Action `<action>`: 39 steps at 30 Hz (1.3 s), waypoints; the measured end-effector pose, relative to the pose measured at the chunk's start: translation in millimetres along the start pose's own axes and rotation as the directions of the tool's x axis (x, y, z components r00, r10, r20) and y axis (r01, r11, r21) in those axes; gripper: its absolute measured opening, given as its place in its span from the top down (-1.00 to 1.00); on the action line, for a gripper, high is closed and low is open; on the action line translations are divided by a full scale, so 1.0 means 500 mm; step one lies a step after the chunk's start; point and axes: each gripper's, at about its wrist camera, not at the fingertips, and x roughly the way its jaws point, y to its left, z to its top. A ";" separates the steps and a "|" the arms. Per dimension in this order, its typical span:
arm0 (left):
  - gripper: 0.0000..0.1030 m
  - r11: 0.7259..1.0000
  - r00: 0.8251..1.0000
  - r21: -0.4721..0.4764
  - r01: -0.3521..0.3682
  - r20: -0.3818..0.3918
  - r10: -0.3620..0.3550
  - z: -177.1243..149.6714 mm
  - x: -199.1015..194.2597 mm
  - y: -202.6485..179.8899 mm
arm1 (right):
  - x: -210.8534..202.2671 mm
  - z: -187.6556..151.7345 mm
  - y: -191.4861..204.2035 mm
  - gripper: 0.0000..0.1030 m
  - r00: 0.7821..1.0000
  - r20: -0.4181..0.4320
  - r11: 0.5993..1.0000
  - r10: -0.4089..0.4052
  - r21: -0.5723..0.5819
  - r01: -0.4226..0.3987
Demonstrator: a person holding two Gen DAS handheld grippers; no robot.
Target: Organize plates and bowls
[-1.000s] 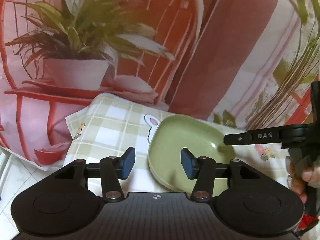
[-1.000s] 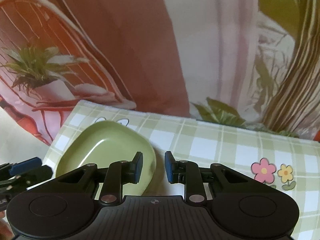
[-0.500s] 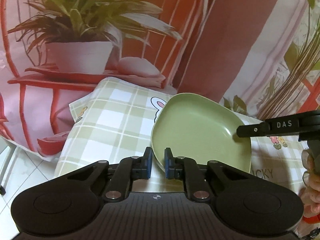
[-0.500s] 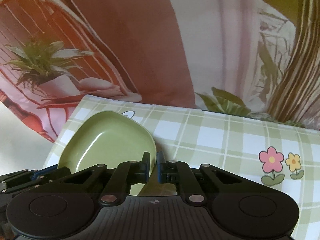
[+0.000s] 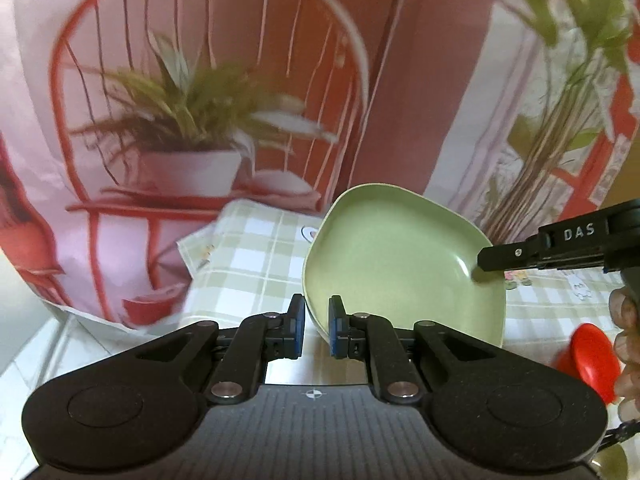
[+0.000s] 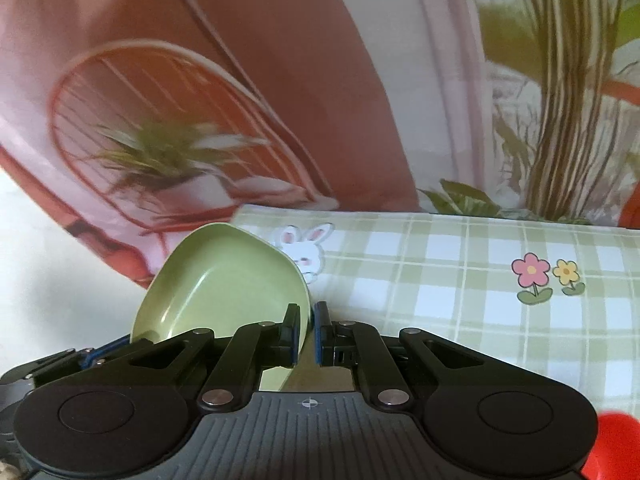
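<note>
1. Left gripper [image 5: 317, 327] is clamped on the near rim of the green plate [image 5: 396, 256].
2. Right gripper [image 6: 306, 334] pinches the opposite rim.
3. Plate hangs tilted above the checked counter [image 6: 460, 280].

Read white letters "DAS" on black plastic finger of right gripper [image 5: 482, 261], seen at right edge of left wrist view. Found no other legible text anywhere in either view.

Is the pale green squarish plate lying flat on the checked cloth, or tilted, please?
Tilted: the pale green squarish plate is clamped at opposite rims by left gripper and right gripper.
</note>
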 end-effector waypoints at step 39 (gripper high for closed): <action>0.71 0.979 0.976 0.113 0.168 -0.160 -0.149 -0.271 -0.222 -0.375 | -0.410 -0.352 -0.260 0.85 0.992 -0.082 0.988 -0.098 0.109 0.106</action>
